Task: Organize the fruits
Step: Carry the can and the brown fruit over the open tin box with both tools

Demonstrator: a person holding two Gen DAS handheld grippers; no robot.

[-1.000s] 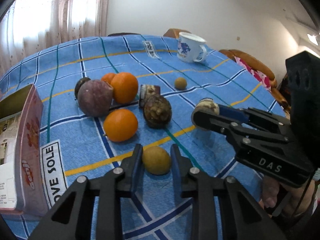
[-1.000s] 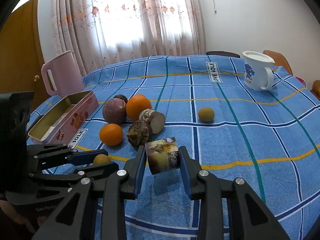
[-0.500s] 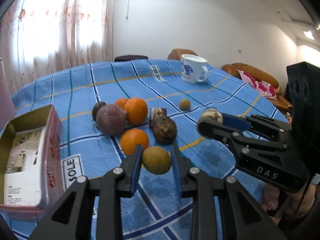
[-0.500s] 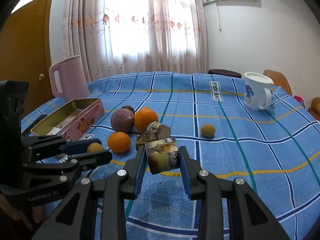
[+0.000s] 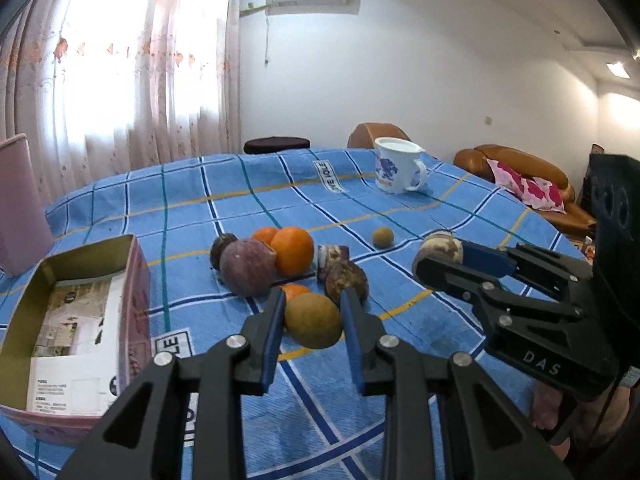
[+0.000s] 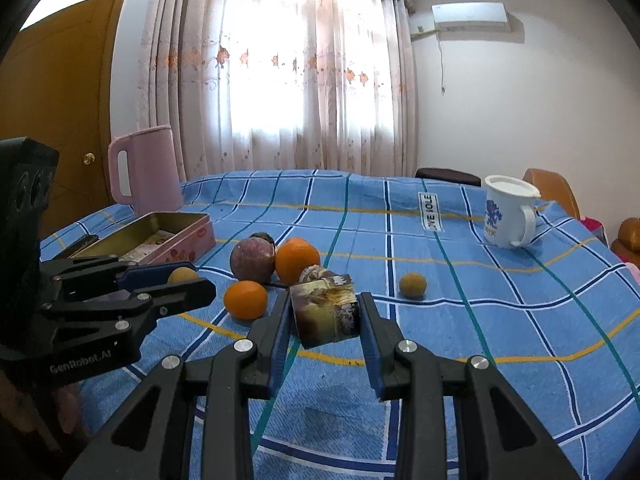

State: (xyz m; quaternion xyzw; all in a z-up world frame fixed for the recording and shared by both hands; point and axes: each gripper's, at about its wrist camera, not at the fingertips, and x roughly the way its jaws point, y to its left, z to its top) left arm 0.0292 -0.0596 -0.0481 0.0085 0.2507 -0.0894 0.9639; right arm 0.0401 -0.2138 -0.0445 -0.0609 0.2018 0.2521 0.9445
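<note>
**A:** In your left camera, what did you hold?

**B:** Your left gripper (image 5: 313, 322) was squeezed on a round yellow-brown fruit (image 5: 313, 326), up off the blue cloth (image 5: 240, 208). I think you held it high to carry it to the open pink tin (image 5: 132, 280) on your left.

**A:** And in your right camera?

**B:** Your right gripper (image 6: 325, 316) was squeezed on a cut brown chunk (image 6: 325, 312), lifted too. The oranges (image 6: 297, 261) and a purple fruit (image 6: 252, 259) sat bunched on the cloth. One small fruit (image 6: 413, 285) sat alone, away from the white mug (image 6: 506, 212).
</note>
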